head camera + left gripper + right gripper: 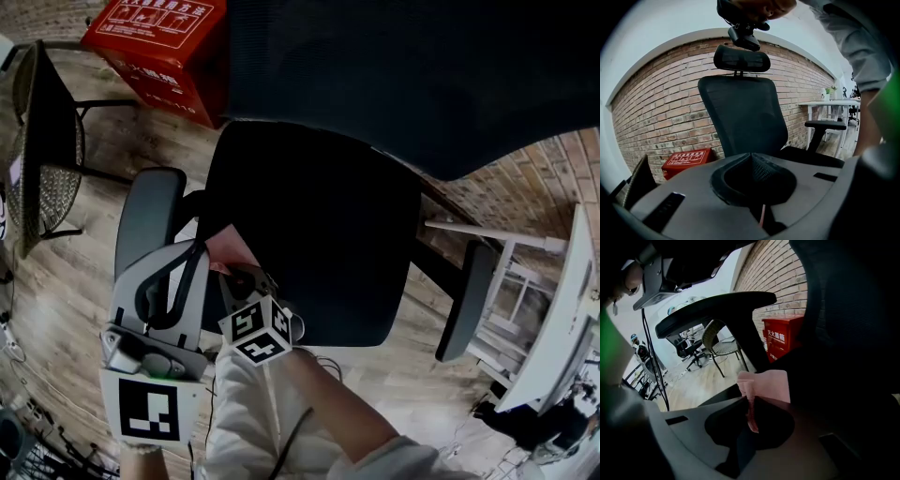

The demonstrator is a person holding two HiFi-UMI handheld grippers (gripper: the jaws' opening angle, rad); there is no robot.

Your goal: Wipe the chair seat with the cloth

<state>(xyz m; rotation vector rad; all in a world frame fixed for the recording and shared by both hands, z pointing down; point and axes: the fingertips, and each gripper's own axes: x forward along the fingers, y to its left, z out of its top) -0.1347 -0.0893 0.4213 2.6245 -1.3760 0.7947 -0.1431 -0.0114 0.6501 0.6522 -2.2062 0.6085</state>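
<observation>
Wicker chair [42, 159] at far left of head view on wood plank floor [112, 141], with red box [159, 42] just beyond it at top left. Next across comes the office chair's grey armrest [148, 211] on the view's left. Left gripper [190, 251] sits low beside that armrest, off the seat. In left gripper view its jaws [750, 157] are brought together with nothing gripped, pointing at the chair's mesh backrest [740, 112] and headrest [742, 58] in front of the brick wall [656, 117]. Pink cloth [230, 248] lies at the left edge of the black chair seat [319, 234], overlapping its dark surface. Contact with the seat could not be confirmed. Right gripper [242, 277] is just behind the cloth, marker cube facing up. In right gripper view its jaws [751, 399] are clamped on the cloth [768, 383], a folded edge pinched between the pads and a flat flap standing out past the tips. Seat fills the centre of head view, with the backrest [403, 66] overhanging it at top. Second armrest [466, 300] is to the right of the seat. White table [562, 319] stands at far right, apart from the chair.
</observation>
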